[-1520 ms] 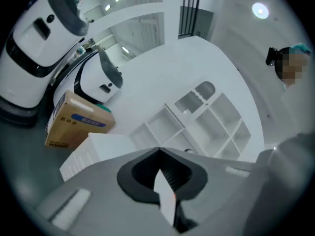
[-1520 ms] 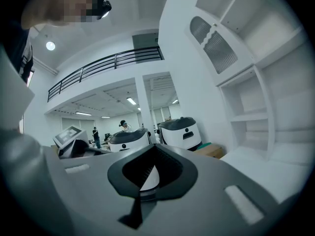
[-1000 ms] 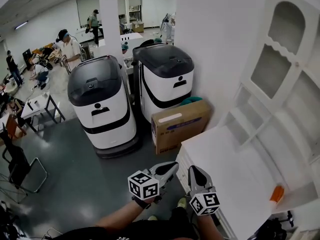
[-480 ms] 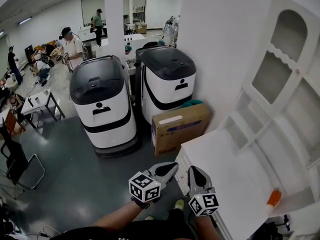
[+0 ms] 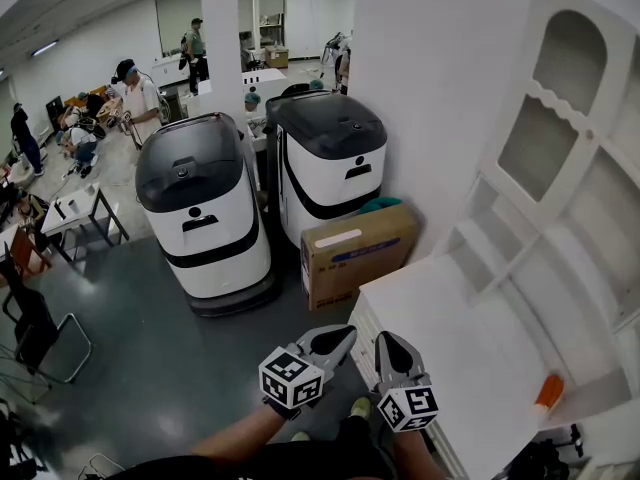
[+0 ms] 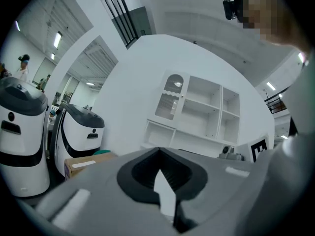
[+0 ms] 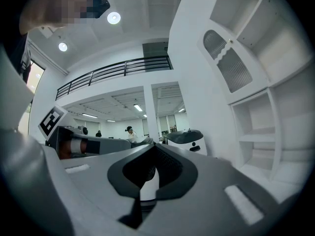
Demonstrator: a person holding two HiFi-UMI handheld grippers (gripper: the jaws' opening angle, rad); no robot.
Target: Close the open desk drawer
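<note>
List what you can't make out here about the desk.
Whether a drawer is open: head view, the desk front is seen edge-on and partly behind the right gripper.
Orange thing on the desk: head view, too small to identify.
Desk's near end: cut off by the head view's bottom edge.
Both gripper views: aimed at the shelves; no drawer shows.

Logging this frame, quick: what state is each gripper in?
Left gripper: closed, holding nothing.
Right gripper: closed, holding nothing.
</note>
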